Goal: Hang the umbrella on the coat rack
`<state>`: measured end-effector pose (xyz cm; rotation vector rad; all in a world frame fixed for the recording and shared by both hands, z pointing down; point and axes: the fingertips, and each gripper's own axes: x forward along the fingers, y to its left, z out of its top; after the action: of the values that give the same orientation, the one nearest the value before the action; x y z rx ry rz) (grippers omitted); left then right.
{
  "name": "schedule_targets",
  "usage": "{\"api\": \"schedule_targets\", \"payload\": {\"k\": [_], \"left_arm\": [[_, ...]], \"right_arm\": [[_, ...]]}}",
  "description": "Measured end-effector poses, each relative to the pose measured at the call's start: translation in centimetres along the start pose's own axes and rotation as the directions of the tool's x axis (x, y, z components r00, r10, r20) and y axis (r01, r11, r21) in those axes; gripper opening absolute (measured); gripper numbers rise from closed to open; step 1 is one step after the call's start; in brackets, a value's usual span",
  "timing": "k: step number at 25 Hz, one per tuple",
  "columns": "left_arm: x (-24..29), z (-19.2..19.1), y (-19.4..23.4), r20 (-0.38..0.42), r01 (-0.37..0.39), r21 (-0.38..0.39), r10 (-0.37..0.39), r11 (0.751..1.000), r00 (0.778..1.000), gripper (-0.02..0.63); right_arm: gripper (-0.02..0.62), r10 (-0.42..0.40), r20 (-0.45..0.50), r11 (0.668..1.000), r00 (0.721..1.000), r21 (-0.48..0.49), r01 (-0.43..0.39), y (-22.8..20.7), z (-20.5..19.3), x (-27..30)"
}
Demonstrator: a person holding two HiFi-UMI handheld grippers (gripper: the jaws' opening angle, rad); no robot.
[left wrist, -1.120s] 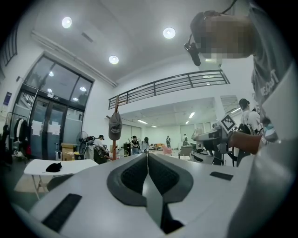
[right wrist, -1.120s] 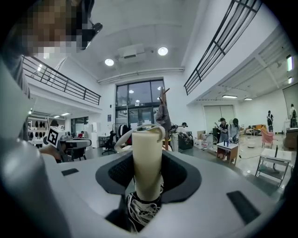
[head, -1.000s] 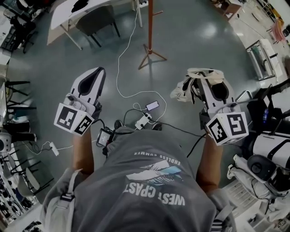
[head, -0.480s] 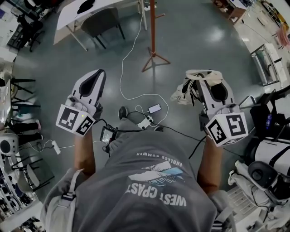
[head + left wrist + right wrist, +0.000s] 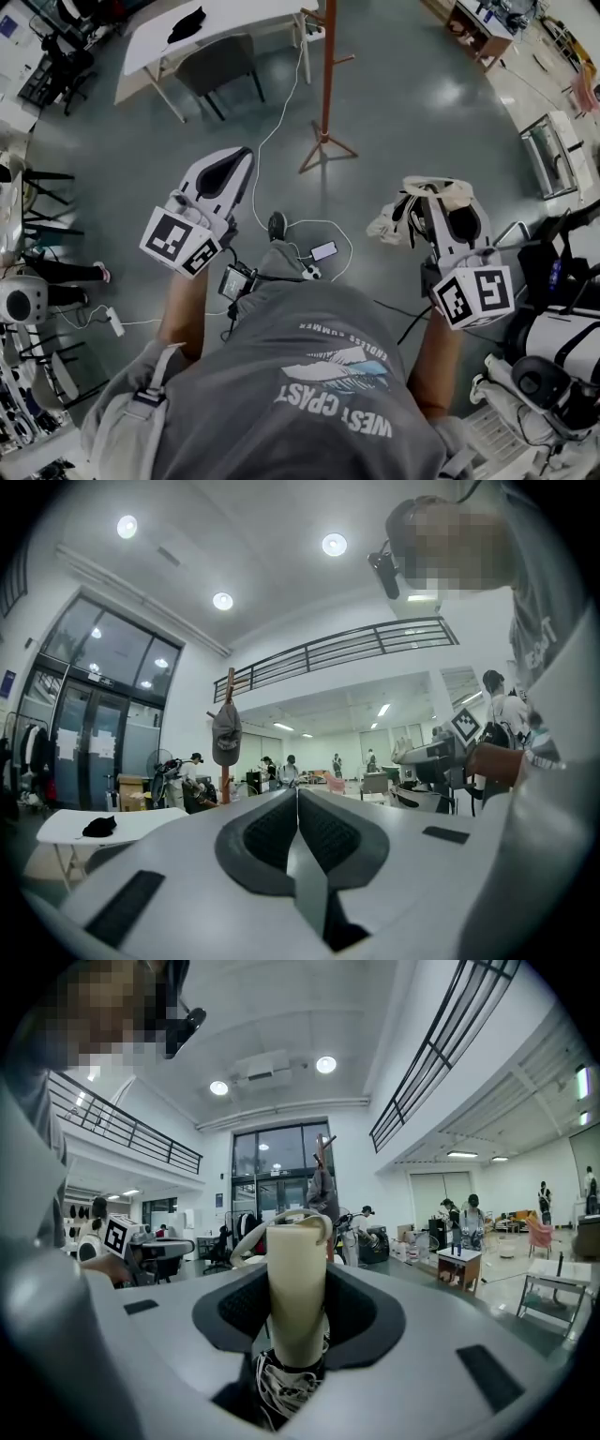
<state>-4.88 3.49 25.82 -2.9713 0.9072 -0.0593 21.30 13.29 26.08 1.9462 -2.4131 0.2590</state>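
The coat rack [image 5: 324,75] is an orange pole on a tripod foot, standing on the grey floor ahead of me. In the left gripper view the coat rack [image 5: 229,738] carries a grey cap [image 5: 225,735]. My right gripper [image 5: 439,194] is shut on the cream handle of the folded umbrella [image 5: 397,214], whose pale fabric bunches to the gripper's left. In the right gripper view the umbrella handle [image 5: 297,1283] stands upright between the jaws of the right gripper [image 5: 298,1269], with its wrist loop on top. My left gripper [image 5: 234,161] is shut and holds nothing; its jaws meet in the left gripper view [image 5: 297,794].
A white table [image 5: 234,11] with a grey chair [image 5: 217,64] stands at the far left of the rack. A white cable [image 5: 281,112], a power strip and a phone [image 5: 323,250] lie on the floor near my feet. Shelves and equipment [image 5: 553,141] line the right side.
The rack's foot now lies closer to both grippers. The left gripper has shifted right and forward. The right gripper still holds the umbrella.
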Motion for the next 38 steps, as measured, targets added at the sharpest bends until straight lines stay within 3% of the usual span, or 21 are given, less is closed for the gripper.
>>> {"api": "schedule_targets", "payload": {"k": [8,14,26,38], "left_arm": [[4.9,0.7,8.1,0.029,0.087,-0.012,-0.087,0.996,0.996,0.020],[7.9,0.7,13.6,0.030,0.102,-0.013,-0.102,0.995,0.994,0.020],[11.9,-0.6,17.9,0.025,0.161,-0.065,-0.159,0.985,0.987,0.020],[13.4,-0.2,24.0,0.083,0.245,-0.097,-0.238,0.965,0.968,0.020]], "right_arm": [[0.170,-0.093,-0.016,0.995,0.996,0.020,0.093,-0.4,0.6,7.2],[0.170,-0.101,-0.030,0.995,0.994,0.020,0.102,-0.4,1.9,12.6],[0.170,-0.148,-0.070,0.989,0.987,0.001,0.148,-1.1,3.4,18.7],[0.170,-0.247,-0.082,0.969,0.966,-0.010,0.247,-3.4,6.0,25.1]]}}
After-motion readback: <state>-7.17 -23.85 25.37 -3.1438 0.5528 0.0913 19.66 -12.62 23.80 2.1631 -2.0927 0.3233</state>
